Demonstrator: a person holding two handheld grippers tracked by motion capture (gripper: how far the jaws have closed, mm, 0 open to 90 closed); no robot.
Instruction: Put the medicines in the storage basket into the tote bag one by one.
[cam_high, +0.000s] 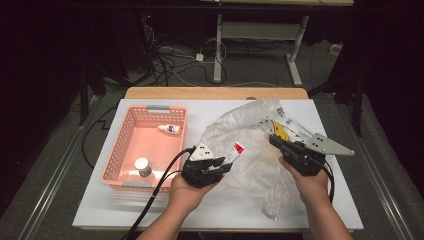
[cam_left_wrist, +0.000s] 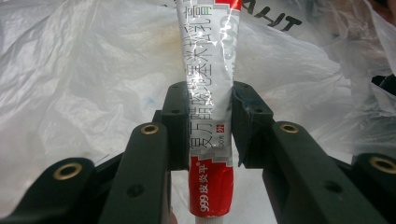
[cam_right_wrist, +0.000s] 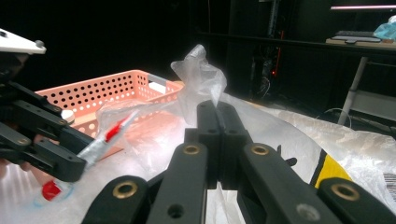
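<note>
High view: white table (cam_high: 100, 200) with a pink basket (cam_high: 125, 145) at its left side. Inside the basket, a small white bottle (cam_high: 169, 129) lying near the far wall and a round-capped jar (cam_high: 143, 167) near the front wall. A clear plastic bag (cam_high: 250, 150), crumpled, lies right of the basket, between the two hands. The left gripper (cam_high: 220, 162) sits just right of the basket, clamped on a silver-and-red tube (cam_high: 235, 151) whose far end points into the bag. The right gripper (cam_high: 275, 141) pinches the bag's right side.

Left gripper view: tube (cam_left_wrist: 210, 107) upright between the jaws, both pads pressed against its sides; red end toward the camera, silver printed body rising beyond. Bag (cam_left_wrist: 84, 70) behind.

Right gripper view: jaws closed together on a pinched-up fold of the bag (cam_right_wrist: 201, 74). At left, the left gripper (cam_right_wrist: 79, 163) holding the tube (cam_right_wrist: 102, 142); basket (cam_right_wrist: 107, 88) behind it.
</note>
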